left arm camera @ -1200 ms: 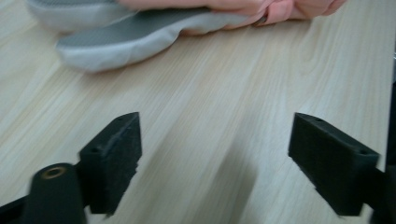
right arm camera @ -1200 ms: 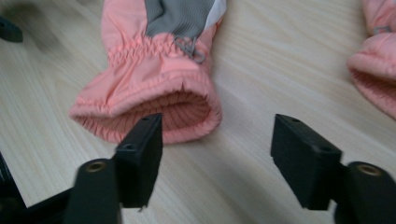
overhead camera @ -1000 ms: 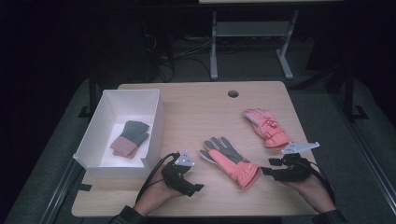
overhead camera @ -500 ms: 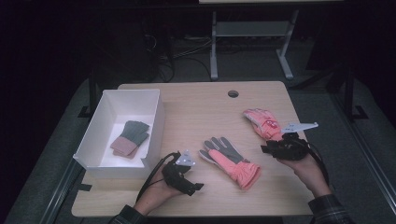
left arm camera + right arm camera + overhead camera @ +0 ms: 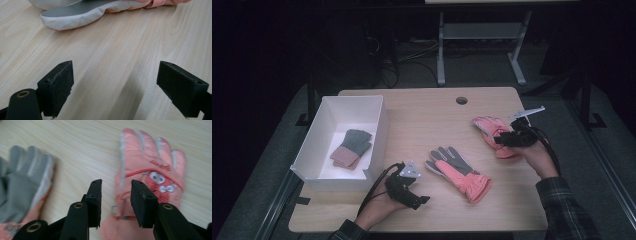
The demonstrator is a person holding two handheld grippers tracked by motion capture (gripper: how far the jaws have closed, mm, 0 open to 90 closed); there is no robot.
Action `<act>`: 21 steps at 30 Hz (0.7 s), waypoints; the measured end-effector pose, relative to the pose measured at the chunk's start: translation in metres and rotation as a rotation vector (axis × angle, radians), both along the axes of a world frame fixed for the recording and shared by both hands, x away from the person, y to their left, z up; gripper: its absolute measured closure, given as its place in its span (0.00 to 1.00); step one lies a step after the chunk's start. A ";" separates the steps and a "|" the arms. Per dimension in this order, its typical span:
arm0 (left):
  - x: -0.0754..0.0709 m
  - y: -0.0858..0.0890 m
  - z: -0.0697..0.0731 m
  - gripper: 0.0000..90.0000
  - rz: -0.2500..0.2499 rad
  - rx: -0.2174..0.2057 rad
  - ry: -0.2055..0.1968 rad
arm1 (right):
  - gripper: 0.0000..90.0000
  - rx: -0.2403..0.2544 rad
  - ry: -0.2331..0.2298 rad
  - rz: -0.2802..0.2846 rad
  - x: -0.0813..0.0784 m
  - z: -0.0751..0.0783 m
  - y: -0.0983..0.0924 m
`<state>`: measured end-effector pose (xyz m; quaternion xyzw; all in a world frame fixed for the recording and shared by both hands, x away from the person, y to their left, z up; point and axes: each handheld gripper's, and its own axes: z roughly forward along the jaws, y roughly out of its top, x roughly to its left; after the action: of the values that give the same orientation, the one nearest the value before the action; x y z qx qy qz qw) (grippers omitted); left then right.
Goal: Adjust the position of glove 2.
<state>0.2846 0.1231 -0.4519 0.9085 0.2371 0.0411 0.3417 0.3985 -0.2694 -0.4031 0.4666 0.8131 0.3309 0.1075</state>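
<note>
From the high view, the right gripper (image 5: 504,137) hangs over the wrist end of a pink glove (image 5: 492,131) lying back-up near the right edge of the table (image 5: 422,107). Off to that gripper's left, in the middle of the table, a second glove (image 5: 457,171) lies palm-up, grey palm and pink cuff showing. The left gripper (image 5: 412,195) rests on the table at the near edge, just short of that palm-up glove's fingers. Beyond it to the left stands a white box (image 5: 324,131) with a grey and pink pair of gloves (image 5: 351,148) already inside.

In the left gripper view, the left gripper (image 5: 115,90) has its jaws spread wide with nothing but bare wood between them; the grey and white fingertip of the palm-up glove (image 5: 75,15) lies ahead of it, apart from the pads.

In the right gripper view, the right gripper (image 5: 116,200) is partly closed, its jaws having just been narrowing and then easing slightly. They straddle the inner edge of the pink glove (image 5: 150,167) near its strap, without pinching the fabric. The palm-up glove (image 5: 22,177) lies to the left.

The step in hand looks like picking up the pink glove to pair or box it. The next move calls for lowering the jaws onto the cuff edge and closing firmly on the fabric.
</note>
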 end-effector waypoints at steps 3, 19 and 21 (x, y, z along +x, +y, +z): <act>-0.001 -0.001 0.000 0.15 0.004 -0.003 0.000 | 0.65 -0.015 0.019 -0.020 0.015 -0.002 -0.006; -0.002 -0.004 -0.002 0.15 -0.025 0.023 0.007 | 0.60 -0.059 0.160 -0.021 0.056 -0.032 -0.008; -0.002 -0.004 -0.002 0.15 -0.031 0.028 0.006 | 0.61 -0.080 0.177 -0.014 0.058 -0.038 -0.005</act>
<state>0.2825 0.1192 -0.4538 0.9168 0.2235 0.0366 0.3290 0.4562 -0.2742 -0.4411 0.4951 0.8287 0.2548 0.0560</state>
